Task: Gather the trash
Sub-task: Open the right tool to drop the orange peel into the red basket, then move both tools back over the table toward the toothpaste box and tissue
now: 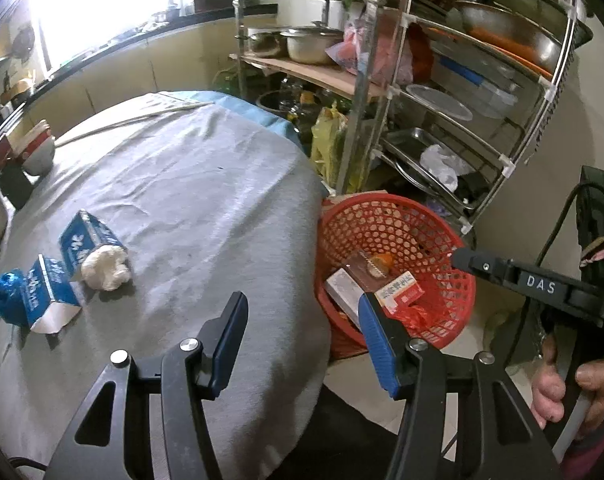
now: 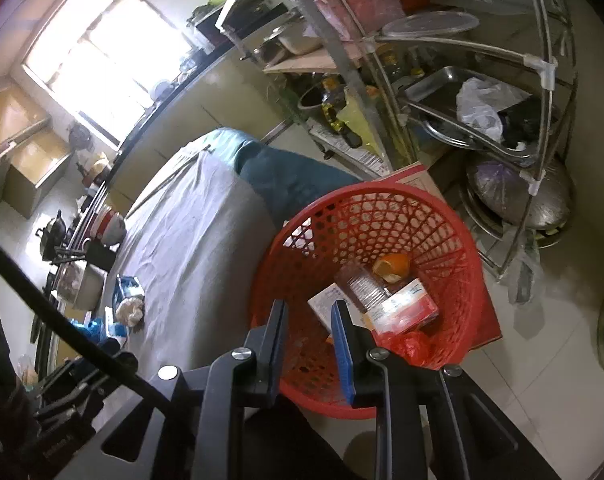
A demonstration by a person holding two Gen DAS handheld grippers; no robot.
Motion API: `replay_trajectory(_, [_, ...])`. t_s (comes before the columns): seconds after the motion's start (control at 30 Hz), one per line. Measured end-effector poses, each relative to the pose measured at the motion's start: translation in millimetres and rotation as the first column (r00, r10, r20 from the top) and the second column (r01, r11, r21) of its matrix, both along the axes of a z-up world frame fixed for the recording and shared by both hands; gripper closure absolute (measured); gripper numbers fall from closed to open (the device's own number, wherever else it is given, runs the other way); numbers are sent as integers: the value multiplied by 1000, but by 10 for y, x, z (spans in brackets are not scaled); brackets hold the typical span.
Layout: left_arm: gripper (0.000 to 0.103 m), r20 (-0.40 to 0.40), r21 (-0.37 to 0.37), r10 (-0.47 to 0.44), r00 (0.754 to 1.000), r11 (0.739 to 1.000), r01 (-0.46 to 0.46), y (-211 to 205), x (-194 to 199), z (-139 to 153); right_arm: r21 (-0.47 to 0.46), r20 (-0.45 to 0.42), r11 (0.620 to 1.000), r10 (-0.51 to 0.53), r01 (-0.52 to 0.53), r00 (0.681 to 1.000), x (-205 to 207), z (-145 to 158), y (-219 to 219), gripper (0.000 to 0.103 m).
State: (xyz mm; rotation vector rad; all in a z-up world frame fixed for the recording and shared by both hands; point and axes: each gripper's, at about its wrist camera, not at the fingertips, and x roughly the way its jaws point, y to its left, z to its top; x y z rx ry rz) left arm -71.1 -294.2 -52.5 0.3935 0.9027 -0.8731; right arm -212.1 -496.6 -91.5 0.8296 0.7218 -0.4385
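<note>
Basket [image 2: 454, 240] sits on the floor under our right gripper [image 2: 308, 316], jaws slightly apart, nothing between them. Left gripper [image 1: 302, 312] spread, empty; cartons [image 1: 89, 240] and wad [image 1: 105, 266] lie further left on the table [image 1: 205, 184].

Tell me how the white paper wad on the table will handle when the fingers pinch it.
The paper wad looks loosely crumpled, so it will probably squash and give between the fingers rather than resist. It is likely very light, so a nudge could scoot it across the grey cloth. Its lumpy shape suggests it won't roll far.
</note>
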Motion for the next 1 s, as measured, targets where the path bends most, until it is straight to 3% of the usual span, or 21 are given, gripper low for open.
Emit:
replay_trajectory(0.5, [43, 133, -44, 164, 977, 986, -160, 556, 226, 246, -69, -22, 989, 127, -128, 992, 389, 218, 496, 77])
replay_trajectory(1.0, [43, 157, -62, 313, 937, 950, -307, 1230, 453, 300, -144, -24, 946, 289, -290, 957, 855, 498, 1181, 77])
